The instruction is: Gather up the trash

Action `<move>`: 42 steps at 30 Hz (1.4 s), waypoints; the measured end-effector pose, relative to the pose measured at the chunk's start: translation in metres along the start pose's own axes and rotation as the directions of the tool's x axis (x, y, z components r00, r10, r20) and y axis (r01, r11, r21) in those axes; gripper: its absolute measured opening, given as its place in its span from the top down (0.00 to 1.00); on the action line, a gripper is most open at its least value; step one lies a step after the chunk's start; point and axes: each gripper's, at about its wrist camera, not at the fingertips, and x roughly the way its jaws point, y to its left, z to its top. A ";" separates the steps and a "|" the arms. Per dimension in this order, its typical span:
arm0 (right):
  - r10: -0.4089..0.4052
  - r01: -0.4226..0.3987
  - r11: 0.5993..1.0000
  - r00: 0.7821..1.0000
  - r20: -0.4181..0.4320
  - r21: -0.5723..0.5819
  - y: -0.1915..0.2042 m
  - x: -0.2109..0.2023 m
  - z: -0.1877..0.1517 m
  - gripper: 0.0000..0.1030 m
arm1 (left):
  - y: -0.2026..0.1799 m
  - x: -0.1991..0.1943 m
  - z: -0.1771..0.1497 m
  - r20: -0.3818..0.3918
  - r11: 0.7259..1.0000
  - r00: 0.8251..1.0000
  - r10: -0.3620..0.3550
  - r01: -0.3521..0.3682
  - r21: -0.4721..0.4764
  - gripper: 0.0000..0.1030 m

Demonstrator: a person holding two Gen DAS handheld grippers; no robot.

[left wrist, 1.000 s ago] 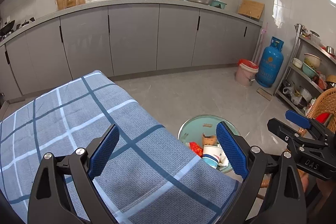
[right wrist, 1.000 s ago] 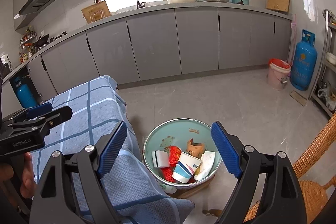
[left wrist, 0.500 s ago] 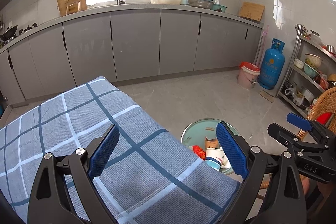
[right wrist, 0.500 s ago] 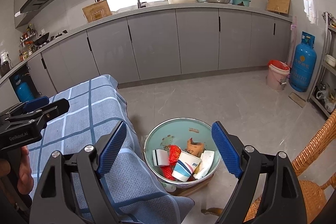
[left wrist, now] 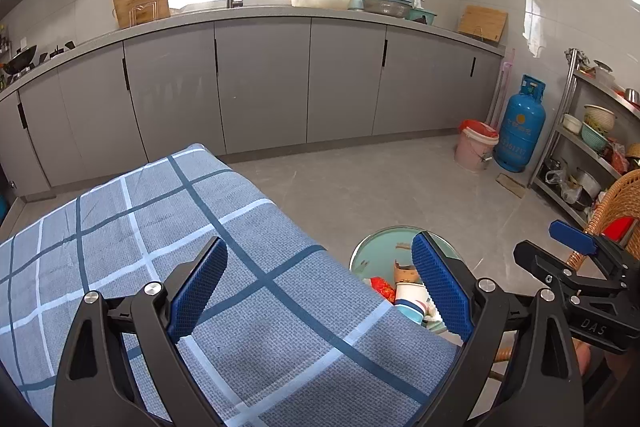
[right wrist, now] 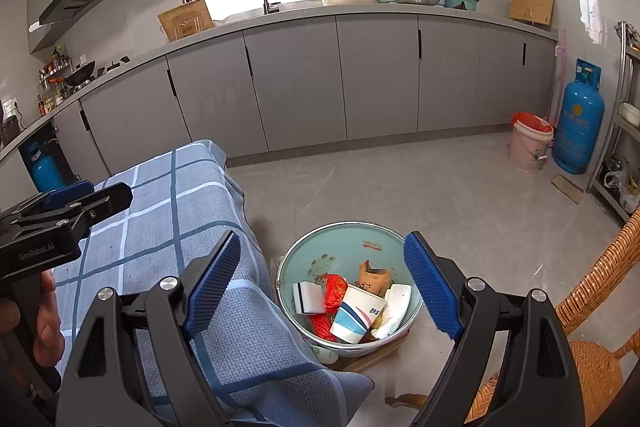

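Left gripper (left wrist: 320, 263) hangs over the checked cloth (left wrist: 240, 307), jaws wide, nothing between them. Right gripper (right wrist: 322, 259) hangs above the basin (right wrist: 348, 239), jaws wide too, empty.

Basin sits on the floor just right of the cloth's hanging edge, near side. The trash lies inside: a striped paper cup (right wrist: 358, 315) on its side, a red wrapper (right wrist: 334, 291), a brown torn cup (right wrist: 374, 277), white paper (right wrist: 396, 307), a small white-and-black piece (right wrist: 308, 299). Print on the cups too small to read.

From the left view the cloth edge and the right-hand pad hide most of the basin (only its far rim and a few scraps show).

Something wooden under the basin, mostly hidden. A pale object at its near left foot, cut off by the cloth; cannot tell what.

Wicker chair (right wrist: 600, 327) at right, cropped by the frame.

A hand (right wrist: 44, 323) on the left tool's grip, partly out of frame.
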 end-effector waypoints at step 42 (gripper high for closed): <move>0.002 -0.002 1.000 1.000 0.006 -0.003 0.001 -0.002 0.001 0.19 | -0.008 -0.010 -0.004 0.053 0.994 0.996 0.074 -0.078 0.082 0.04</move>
